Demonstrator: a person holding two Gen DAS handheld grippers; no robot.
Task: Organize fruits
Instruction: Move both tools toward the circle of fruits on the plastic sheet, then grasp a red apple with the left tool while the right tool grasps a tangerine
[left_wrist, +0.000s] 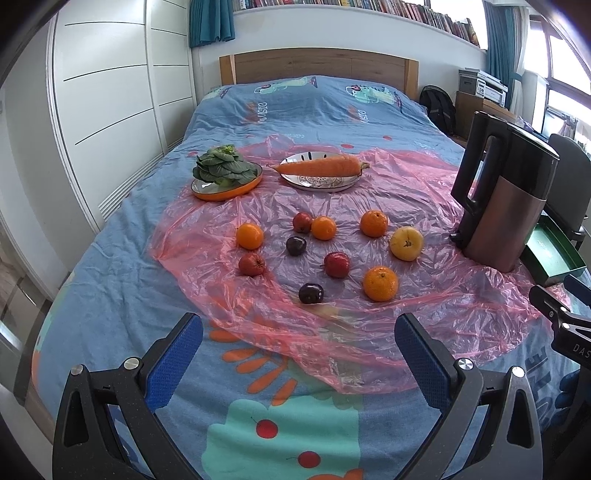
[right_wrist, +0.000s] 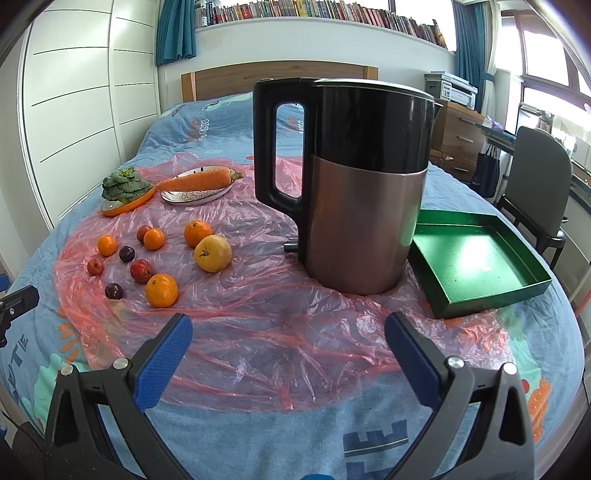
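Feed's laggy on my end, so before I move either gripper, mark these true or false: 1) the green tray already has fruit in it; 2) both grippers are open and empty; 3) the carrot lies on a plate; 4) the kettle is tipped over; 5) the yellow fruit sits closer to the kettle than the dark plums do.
1) False. The green tray holds nothing; the fruit lies loose on the pink plastic sheet.
2) True. The left gripper and right gripper both stand open with nothing between the fingers.
3) True. The carrot lies across the patterned plate.
4) False. The kettle stands upright beside the tray.
5) True. The yellow fruit is nearest the kettle; the dark plums lie farther left.
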